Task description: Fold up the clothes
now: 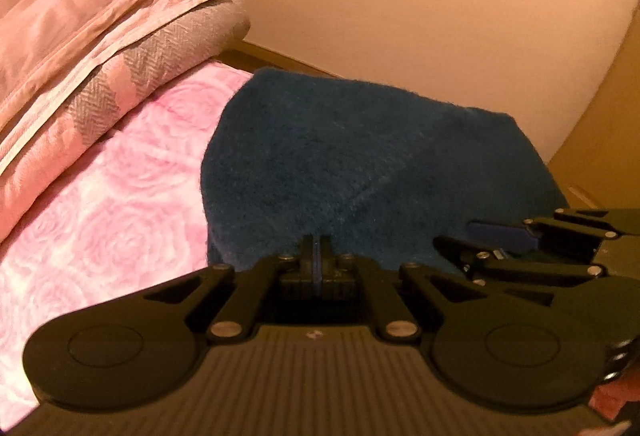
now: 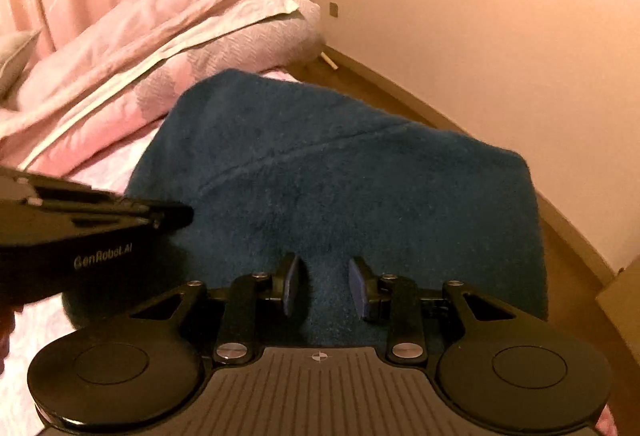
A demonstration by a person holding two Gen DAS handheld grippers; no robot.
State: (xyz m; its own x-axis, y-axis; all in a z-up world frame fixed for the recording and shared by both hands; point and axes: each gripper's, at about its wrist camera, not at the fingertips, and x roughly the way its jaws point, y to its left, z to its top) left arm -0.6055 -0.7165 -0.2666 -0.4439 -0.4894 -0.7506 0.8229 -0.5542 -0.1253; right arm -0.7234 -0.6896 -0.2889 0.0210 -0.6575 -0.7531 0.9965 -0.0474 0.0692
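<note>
The dark blue garment (image 2: 340, 171) lies folded on the bed (image 1: 104, 203), just ahead of both tongs. Left tongs (image 1: 317, 256) clenched, empty; right tongs (image 2: 325, 284) released, likely readying another fold.

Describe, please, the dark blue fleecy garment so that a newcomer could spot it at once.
Start at the bed's pink rose-print sheet. The dark blue fleecy garment lies folded at its foot, beside the pink and grey folded bedding. It alone is dark.
</note>
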